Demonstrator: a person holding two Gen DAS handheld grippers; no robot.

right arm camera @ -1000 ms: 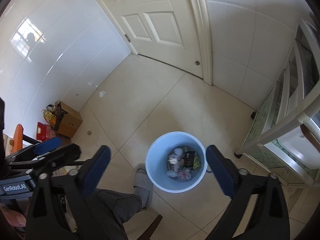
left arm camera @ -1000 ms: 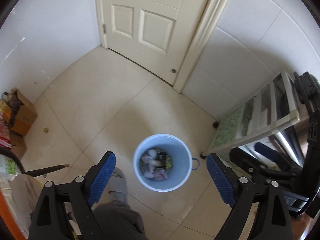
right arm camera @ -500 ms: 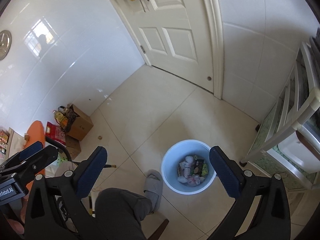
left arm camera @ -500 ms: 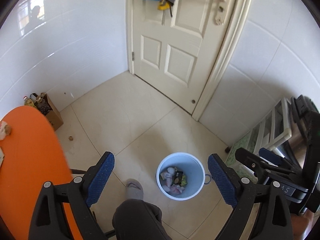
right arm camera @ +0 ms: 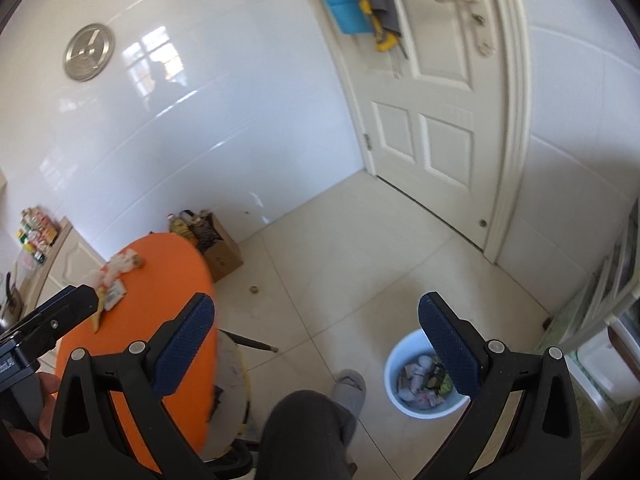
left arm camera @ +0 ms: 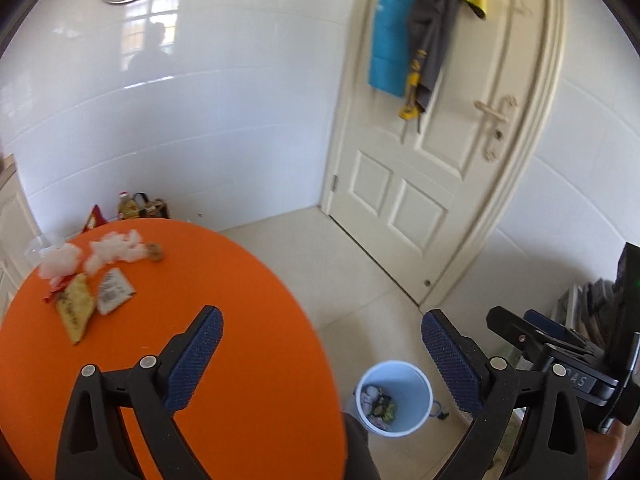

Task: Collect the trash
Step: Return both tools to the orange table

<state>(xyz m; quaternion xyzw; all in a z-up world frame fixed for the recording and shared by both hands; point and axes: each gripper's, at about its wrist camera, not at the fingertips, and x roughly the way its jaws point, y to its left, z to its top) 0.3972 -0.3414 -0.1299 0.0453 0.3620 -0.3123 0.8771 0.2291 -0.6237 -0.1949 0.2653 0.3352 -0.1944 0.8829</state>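
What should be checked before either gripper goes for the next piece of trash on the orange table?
1. Left gripper open and empty: ok.
2. Right gripper open and empty: ok.
3. Trash in view on the orange table: ok; white tissue wads, a yellow wrapper and a white wrapper lie near its far edge.
4. Blue bin upright and open on the floor: ok.
5. Room left in the bin: ok, the trash sits low inside.
6. Wrappers overlapping each other: cannot tell, blurred.
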